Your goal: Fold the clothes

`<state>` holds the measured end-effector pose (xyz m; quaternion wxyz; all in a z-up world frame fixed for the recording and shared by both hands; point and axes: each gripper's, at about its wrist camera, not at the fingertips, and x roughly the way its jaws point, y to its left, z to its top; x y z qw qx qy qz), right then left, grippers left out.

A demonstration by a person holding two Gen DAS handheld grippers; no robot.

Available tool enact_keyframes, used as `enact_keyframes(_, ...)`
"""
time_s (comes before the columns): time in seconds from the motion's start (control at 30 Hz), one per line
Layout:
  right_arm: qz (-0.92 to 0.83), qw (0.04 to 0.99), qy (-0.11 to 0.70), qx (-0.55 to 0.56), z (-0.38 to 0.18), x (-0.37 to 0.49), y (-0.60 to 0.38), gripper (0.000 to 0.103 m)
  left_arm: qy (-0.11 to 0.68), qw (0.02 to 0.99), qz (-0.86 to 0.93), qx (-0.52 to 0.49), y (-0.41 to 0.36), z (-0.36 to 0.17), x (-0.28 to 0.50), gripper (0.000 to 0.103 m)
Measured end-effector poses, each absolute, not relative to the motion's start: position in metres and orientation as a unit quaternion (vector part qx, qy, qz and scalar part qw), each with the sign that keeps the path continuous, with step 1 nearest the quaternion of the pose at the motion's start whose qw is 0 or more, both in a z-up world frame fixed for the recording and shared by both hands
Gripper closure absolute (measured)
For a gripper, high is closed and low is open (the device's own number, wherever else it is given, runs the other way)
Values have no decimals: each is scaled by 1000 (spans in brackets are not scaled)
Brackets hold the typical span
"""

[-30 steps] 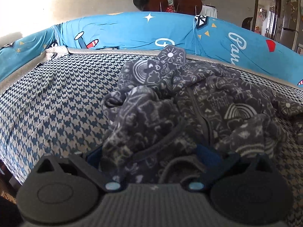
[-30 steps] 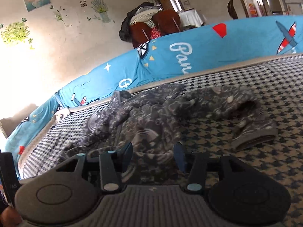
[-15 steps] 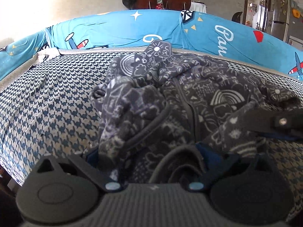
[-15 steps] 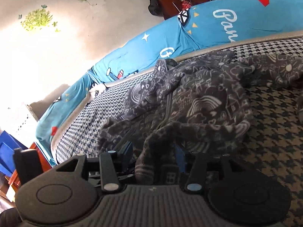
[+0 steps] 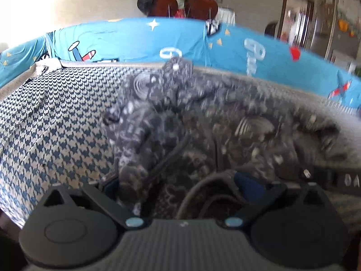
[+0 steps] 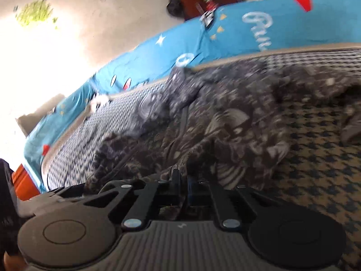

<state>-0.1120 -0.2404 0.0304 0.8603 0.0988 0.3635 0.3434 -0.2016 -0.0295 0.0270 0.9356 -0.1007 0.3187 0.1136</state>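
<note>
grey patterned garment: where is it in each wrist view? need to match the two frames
Left wrist: the grey patterned garment fills the centre and right, bunched on the houndstooth bed cover, its near edge between the left gripper fingers.
Right wrist: the garment spreads across the centre; the right gripper is shut on its near edge.
Shared landmark: the blue cartoon-print sheet behind the bed.

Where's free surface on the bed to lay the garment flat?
Bare houndstooth cover left of the grey patterned garment, out to the blue bumper. Another bare patch on its near right. The middle is crowded: bunched fabric around both grippers.
</note>
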Motion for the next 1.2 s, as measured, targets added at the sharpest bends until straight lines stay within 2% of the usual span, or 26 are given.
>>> enact_keyframes(0.2, 260, 894, 344, 124, 38, -133, -296, 99, 291, 940, 131, -122, -18, 45, -203, 0)
enact_keyframes(0.37, 262, 904, 324, 98, 43, -138, -307, 98, 284, 937, 143, -143, -6, 57, -195, 0)
enact_keyframes(0.5, 293, 883, 342, 130, 39, -133, -308, 96, 315, 927, 140, -150, -10, 44, -184, 0)
enact_keyframes(0.6, 309, 873, 349, 143, 38, -132, -302, 91, 338, 921, 133, -145, -16, 32, -182, 0)
enact_keyframes(0.77, 326, 856, 368, 161, 34, -123, -282, 70, 345, 923, 124, -116, -27, 23, -188, 0)
enact_keyframes(0.87, 336, 841, 380, 188, 33, -116, -273, 61, 350, 924, 119, -99, -34, 17, -192, 0)
enact_keyframes(1.1, 343, 801, 435, 228, 17, -95, -242, 59, 349, 925, 115, -94, -37, 14, -194, 0)
enact_keyframes(1.2, 349, 806, 427, 217, 15, -93, -226, 60, 350, 926, 112, -90, -39, 14, -195, 0)
